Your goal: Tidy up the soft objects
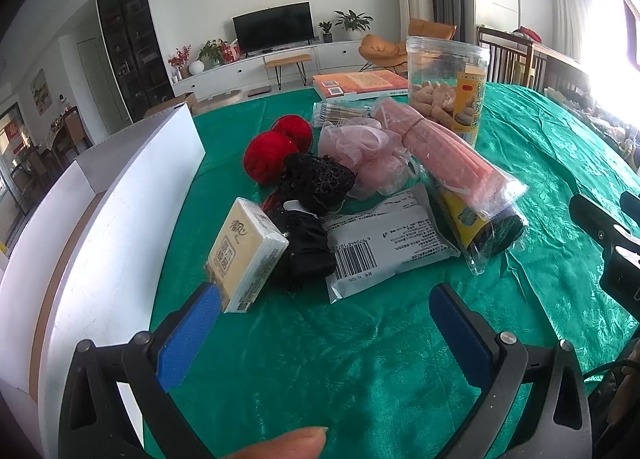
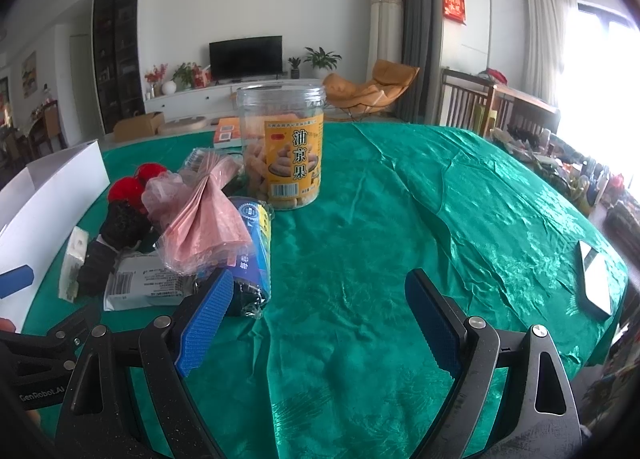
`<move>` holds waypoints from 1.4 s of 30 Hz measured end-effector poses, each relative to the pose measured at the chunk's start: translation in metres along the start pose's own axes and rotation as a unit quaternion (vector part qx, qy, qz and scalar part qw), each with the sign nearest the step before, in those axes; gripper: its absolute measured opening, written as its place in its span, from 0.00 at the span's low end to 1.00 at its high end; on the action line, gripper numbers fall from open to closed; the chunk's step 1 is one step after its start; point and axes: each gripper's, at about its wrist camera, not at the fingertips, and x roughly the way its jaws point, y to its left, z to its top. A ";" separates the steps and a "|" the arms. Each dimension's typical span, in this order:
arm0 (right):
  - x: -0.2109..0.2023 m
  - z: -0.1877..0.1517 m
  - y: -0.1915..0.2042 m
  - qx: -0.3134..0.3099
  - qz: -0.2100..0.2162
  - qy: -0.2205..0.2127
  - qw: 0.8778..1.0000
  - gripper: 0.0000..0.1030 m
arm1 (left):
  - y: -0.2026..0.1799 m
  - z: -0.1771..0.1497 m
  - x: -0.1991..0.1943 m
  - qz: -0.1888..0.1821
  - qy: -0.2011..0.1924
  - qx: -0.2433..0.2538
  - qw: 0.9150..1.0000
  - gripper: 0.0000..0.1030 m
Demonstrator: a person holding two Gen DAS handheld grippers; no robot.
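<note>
A pile of soft things lies on the green tablecloth (image 1: 340, 359): two red yarn balls (image 1: 266, 155), a black mesh pouf (image 1: 320, 179), a pink bath pouf (image 1: 364, 151), a black cloth bundle (image 1: 304, 247), a yellow tissue pack (image 1: 246, 255), a grey mailer bag (image 1: 380, 247) and a clear bag of pink sheets (image 1: 452, 155). My left gripper (image 1: 320, 307) is open and empty just in front of the pile, its left pad (image 1: 192, 331) next to the tissue pack. My right gripper (image 2: 320, 299) is open and empty, right of the pile, its left pad (image 2: 208, 319) near the clear bag (image 2: 224, 219).
A white open box (image 1: 120, 219) stands along the left edge of the table. A clear snack jar (image 2: 282, 147) stands behind the pile, with an orange book (image 1: 360, 83) beyond it. A phone (image 2: 596, 283) lies at the right table edge.
</note>
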 end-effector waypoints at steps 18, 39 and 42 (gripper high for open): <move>0.001 0.000 0.000 0.001 0.000 0.001 1.000 0.87 | 0.000 -0.008 0.007 0.006 0.012 0.004 1.000 1.00; 0.014 -0.007 -0.005 0.027 0.026 0.039 0.999 0.87 | 0.026 -0.029 0.053 0.022 0.084 -0.018 0.996 1.00; 0.035 -0.007 0.003 0.035 0.108 0.082 0.990 0.87 | 0.032 -0.035 0.057 0.014 0.085 -0.027 0.996 1.00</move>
